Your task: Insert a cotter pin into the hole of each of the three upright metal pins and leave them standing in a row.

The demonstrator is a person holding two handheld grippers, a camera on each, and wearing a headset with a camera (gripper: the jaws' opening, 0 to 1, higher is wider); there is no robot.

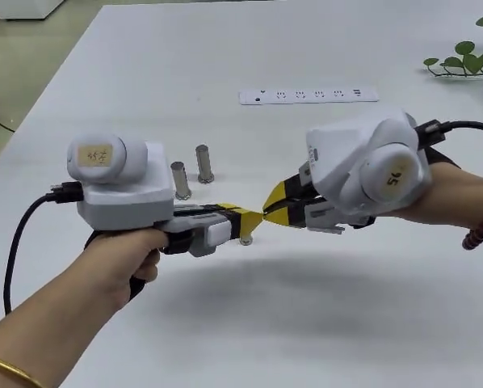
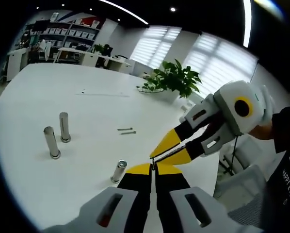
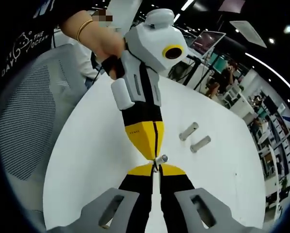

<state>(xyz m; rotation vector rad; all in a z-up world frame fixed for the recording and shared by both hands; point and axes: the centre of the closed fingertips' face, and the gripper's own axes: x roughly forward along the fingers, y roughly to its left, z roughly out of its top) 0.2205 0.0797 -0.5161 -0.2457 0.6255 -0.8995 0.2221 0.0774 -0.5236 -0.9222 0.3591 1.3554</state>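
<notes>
- White tabletop (image 1: 371, 315) under both tools; power strip (image 1: 308, 95) at upper centre of head view, plant (image 1: 466, 56) in upper right corner.
- Left gripper (image 1: 256, 218) and right gripper (image 1: 269, 212) tip to tip at frame centre, raised off the table.
- Left jaws pressed together, yellow tips against the other tool's tips.
- Right jaws nipped on thin cotter pin (image 2: 167, 155), a dark sliver between yellow fingers in left gripper view.
- Nearer metal pin (image 1: 180, 179) and farther metal pin (image 1: 203, 163) upright, left of centre, just beside each other.
- Third metal pin (image 1: 245, 238) directly below the joined tips, partly hidden.
- Loose cotter pins (image 2: 125, 130) flat on table, mid-frame in left gripper view.
</notes>
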